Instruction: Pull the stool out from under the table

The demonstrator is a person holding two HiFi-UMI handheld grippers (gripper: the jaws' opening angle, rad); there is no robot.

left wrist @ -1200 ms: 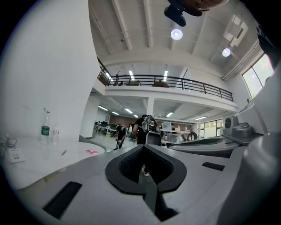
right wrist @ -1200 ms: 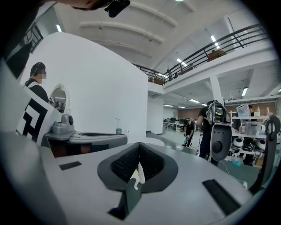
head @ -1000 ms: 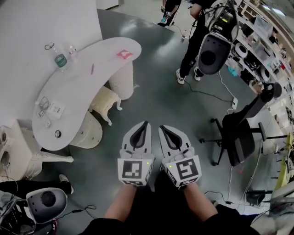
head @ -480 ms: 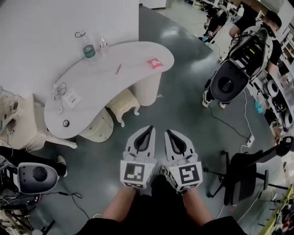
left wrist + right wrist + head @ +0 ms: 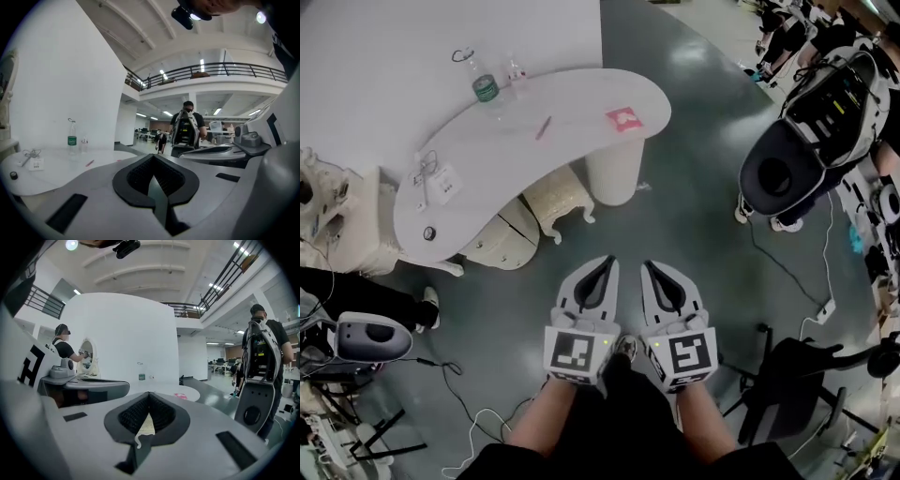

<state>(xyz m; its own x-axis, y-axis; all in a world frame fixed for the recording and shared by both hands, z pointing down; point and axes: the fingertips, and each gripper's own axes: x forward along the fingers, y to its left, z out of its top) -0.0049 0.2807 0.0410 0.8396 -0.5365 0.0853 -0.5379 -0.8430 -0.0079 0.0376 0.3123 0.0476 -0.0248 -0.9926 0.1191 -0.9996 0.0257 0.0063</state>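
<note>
Head view, with both gripper views. Your left tongs (image 5: 602, 266) and right tongs (image 5: 652, 270) are held side by side above the grey floor (image 5: 694, 225), each pair pressed fully together with nothing between the pads. This is the same closed state as in the two earlier frames.

The stool (image 5: 558, 199), cream with curved legs, stands on the floor tucked partly beneath the near edge of the white curved surface (image 5: 516, 159). It sits between the surface's round pedestal (image 5: 614, 171) and a second rounded base (image 5: 502, 242) nearer the left end. The stool is well apart from both tongs, and neither touches it.

Along the far edge of the surface stands a bottle (image 5: 485, 86). A pink card (image 5: 623, 118) lies near the right end and a pen (image 5: 543, 127) near the middle.

Compared with a second ago, the surface and stool have shifted from the left of the view to almost straight ahead of your tongs. The black office chair (image 5: 787, 384) has slid towards the lower right corner.
</note>
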